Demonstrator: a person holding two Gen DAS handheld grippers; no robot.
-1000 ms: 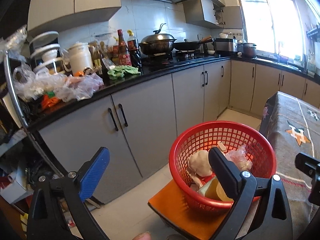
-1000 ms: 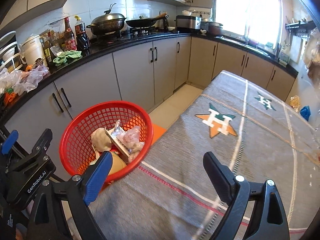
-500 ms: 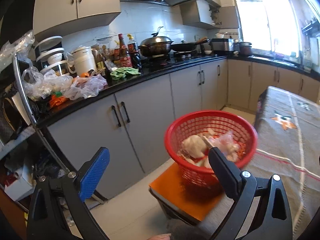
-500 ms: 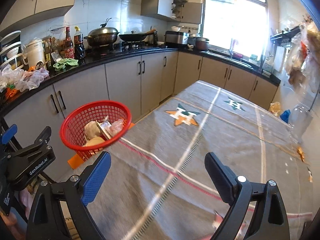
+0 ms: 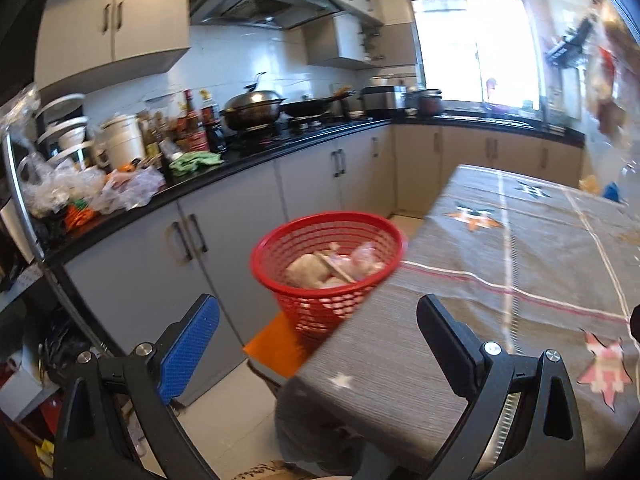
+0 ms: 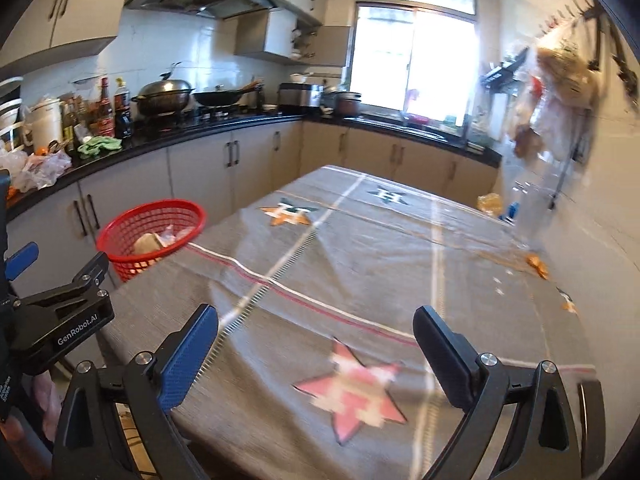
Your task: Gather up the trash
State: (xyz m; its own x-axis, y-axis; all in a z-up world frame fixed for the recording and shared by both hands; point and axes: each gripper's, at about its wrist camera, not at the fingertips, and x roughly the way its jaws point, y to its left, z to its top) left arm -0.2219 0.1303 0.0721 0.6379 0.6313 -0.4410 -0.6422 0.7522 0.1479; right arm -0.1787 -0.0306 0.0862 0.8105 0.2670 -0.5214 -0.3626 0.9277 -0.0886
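Both the left gripper (image 5: 316,336) and the right gripper (image 6: 316,344) have jaws spread wide with nothing between them; the right jaws have just been opening further. They point slightly downward over the cloth-covered counter (image 6: 360,272), and the red basket (image 5: 326,248) of trash (image 5: 336,266) sits just beside its edge.

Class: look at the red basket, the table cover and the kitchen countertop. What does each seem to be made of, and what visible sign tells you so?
Red basket: likely moulded plastic, uniform glossy red with an open lattice wall.
Table cover: apparently woven cloth, matte grey with stripes and star patterns, draping over the edge.
Countertop: probably polished stone or similar, black and reflective.
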